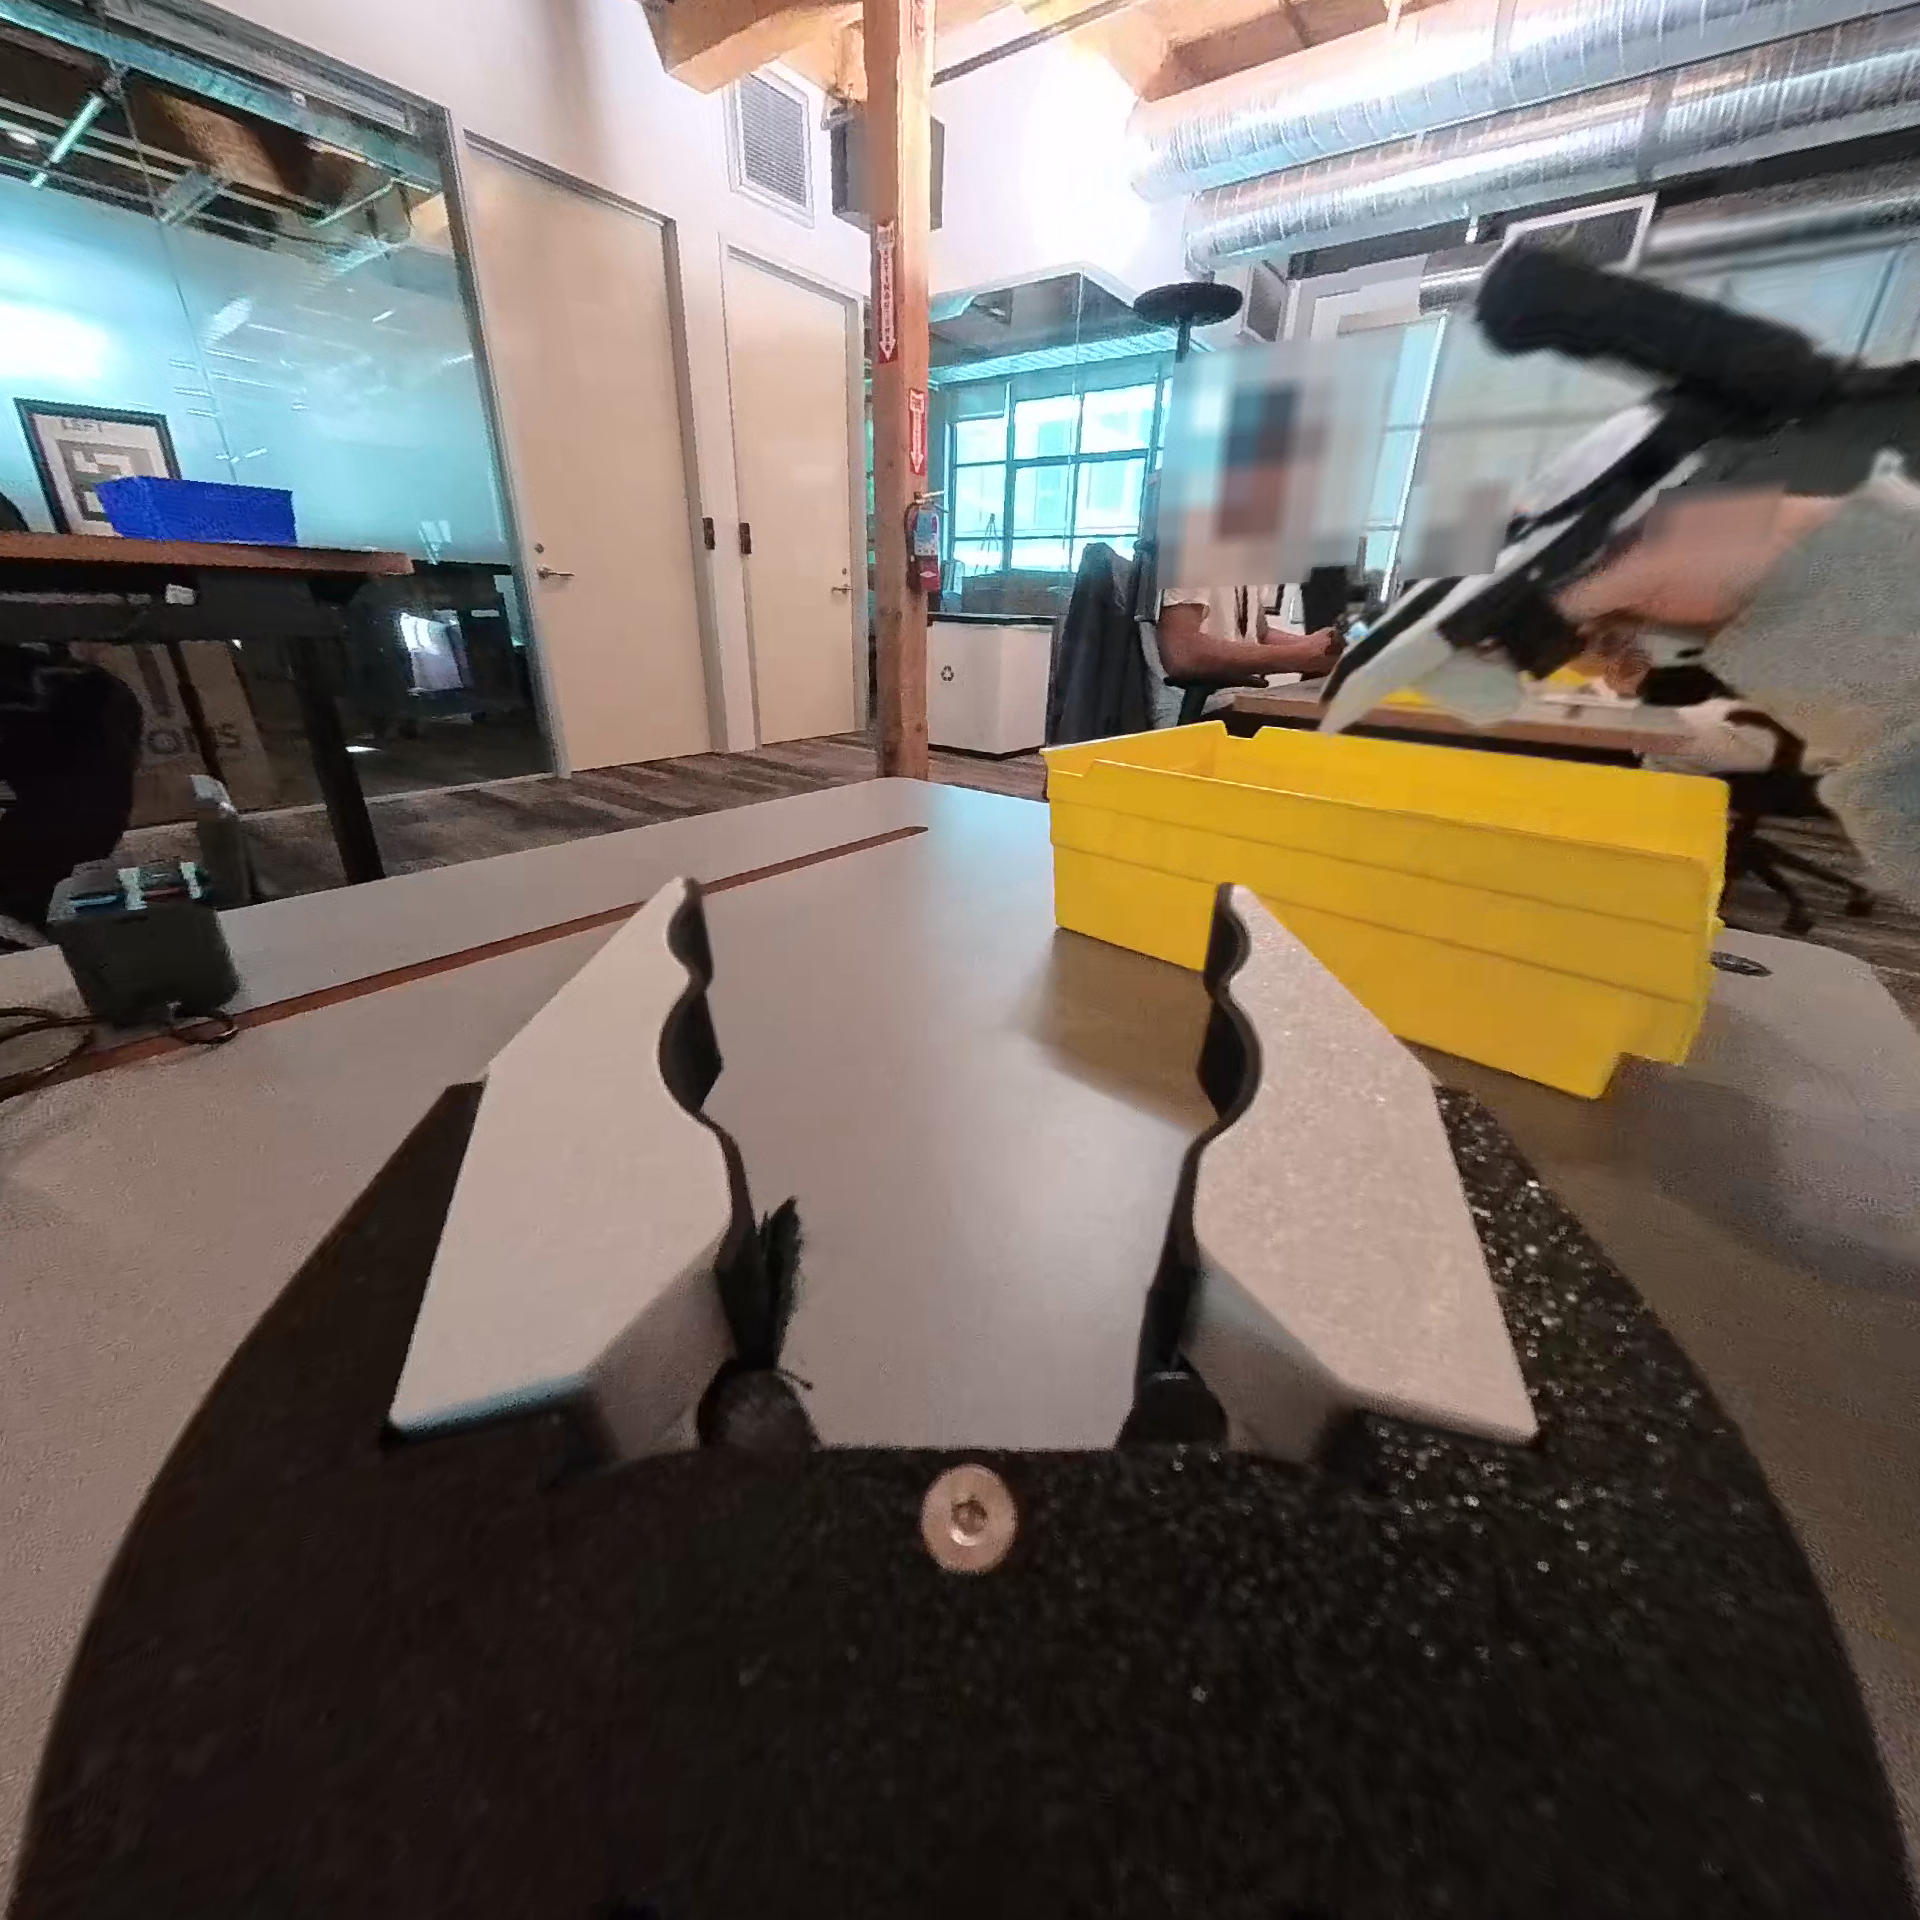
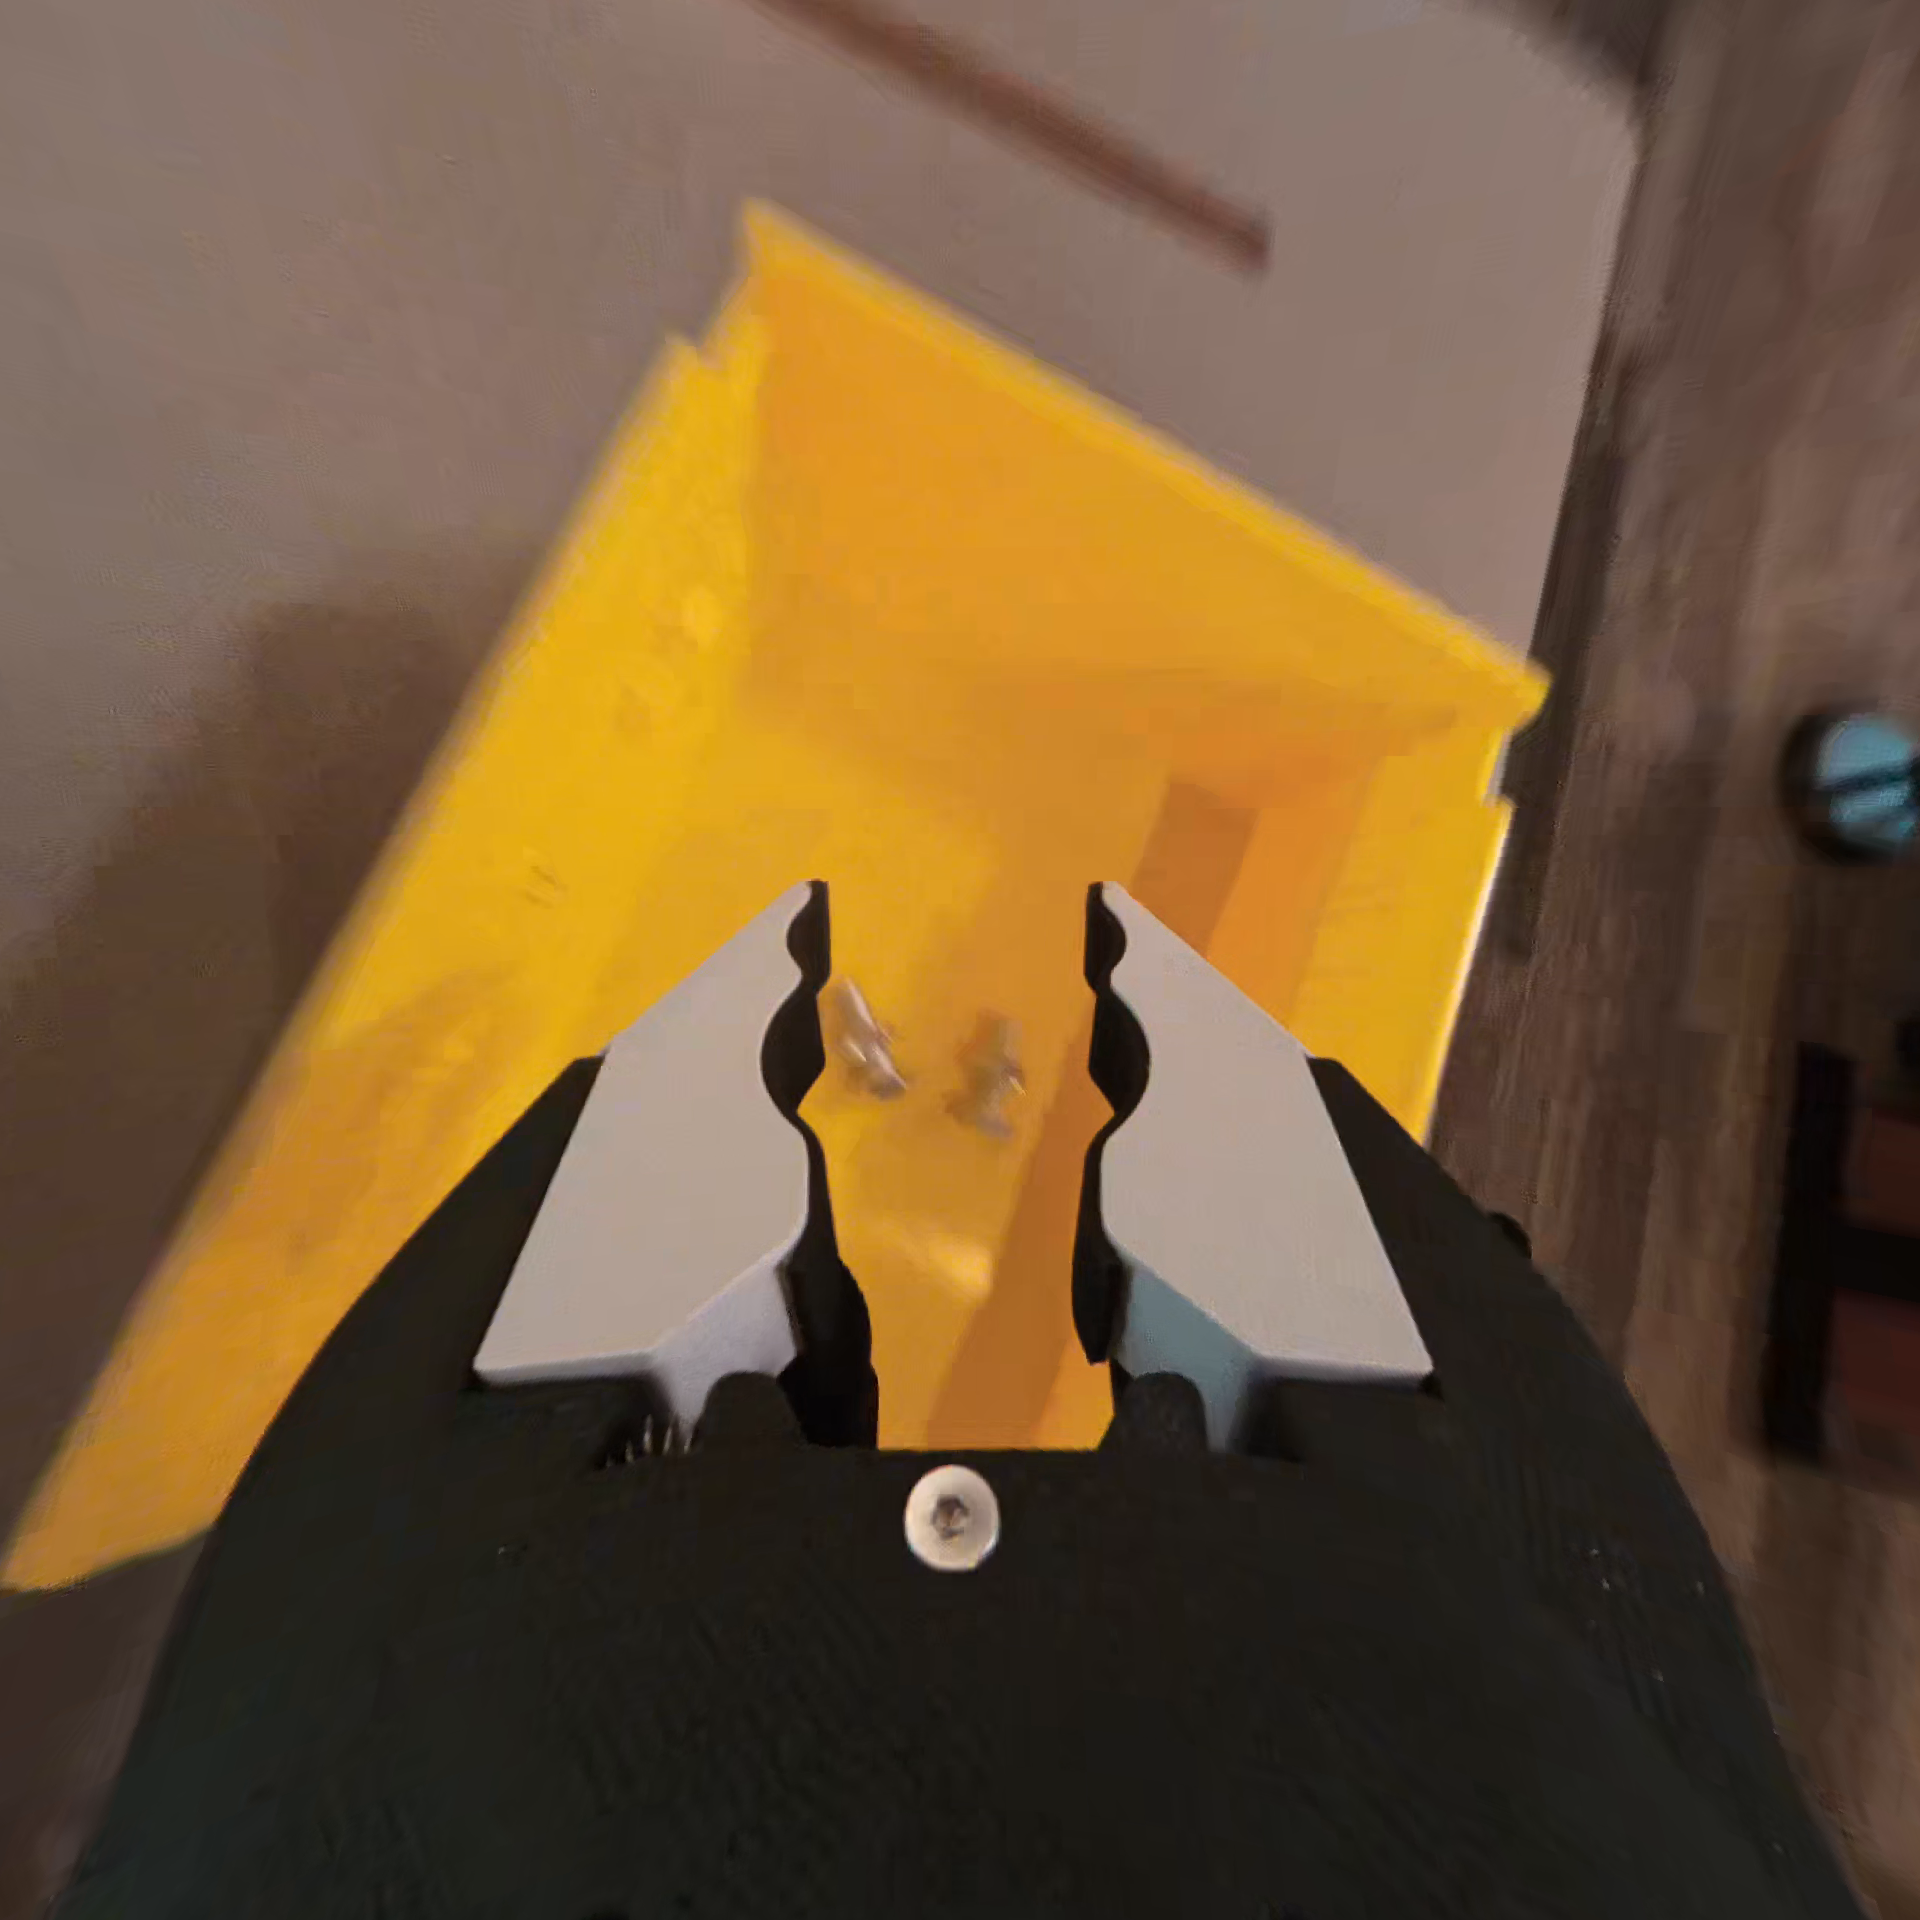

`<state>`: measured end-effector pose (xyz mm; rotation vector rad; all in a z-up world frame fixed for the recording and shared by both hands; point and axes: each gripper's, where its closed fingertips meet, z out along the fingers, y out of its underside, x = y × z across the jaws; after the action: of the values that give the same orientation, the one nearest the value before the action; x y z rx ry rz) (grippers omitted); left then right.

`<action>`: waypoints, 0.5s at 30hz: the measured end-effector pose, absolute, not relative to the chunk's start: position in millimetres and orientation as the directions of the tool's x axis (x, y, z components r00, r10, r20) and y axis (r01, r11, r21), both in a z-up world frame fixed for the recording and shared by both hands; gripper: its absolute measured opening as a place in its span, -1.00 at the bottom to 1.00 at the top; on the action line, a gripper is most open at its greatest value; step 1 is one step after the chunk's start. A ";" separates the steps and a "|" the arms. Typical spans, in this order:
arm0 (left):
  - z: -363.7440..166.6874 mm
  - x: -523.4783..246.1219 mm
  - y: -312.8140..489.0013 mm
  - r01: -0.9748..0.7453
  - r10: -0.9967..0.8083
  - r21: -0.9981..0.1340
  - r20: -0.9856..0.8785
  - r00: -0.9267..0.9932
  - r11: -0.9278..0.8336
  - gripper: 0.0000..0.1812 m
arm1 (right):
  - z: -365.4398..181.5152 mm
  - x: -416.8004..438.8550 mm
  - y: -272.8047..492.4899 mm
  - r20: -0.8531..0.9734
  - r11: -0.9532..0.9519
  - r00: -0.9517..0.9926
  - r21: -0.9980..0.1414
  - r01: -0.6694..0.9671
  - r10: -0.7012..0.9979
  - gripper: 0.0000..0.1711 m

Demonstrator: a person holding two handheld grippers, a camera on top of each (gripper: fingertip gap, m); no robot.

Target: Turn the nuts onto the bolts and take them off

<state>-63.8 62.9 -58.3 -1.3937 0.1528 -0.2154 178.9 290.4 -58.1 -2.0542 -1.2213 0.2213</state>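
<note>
Our right gripper (image 2: 956,899) is half-open w/ nothing held; two blurred metal pcs (image 2: 925,1055) lie between its fingers on the yellow bin (image 2: 582,831) floor. Left gripper (image 1: 961,904) is wide open, empty, bin at 2 o'clock.

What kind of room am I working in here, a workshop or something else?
Most likely an open-plan office, not a workshop. The left wrist view shows a glass-walled meeting room, a person seated at a desk, and exposed ceiling ducts. The yellow bin sits on a plain grey table.
</note>
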 end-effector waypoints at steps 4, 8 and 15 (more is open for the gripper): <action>-56.6 -74.0 63.6 0.032 -0.124 -0.985 0.011 0.992 0.172 -0.01 | 18.8 83.8 204.2 0.129 -0.021 0.404 -0.937 0.348 0.906 -0.64; -54.2 -101.4 56.4 -0.022 0.046 -0.984 -0.014 0.999 0.179 -0.07 | -0.8 -5.7 141.7 0.004 -0.015 0.267 -0.997 0.070 0.964 -0.93; -29.2 -145.8 15.6 -0.082 0.277 -0.969 -0.015 0.961 0.233 -0.16 | -61.5 -107.7 102.1 0.186 0.208 0.280 -0.977 -0.051 0.942 -1.00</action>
<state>-145.8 15.6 -29.2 -1.3147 -0.1733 0.2481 -107.7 102.1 -61.5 -1.1249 -1.0375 0.9005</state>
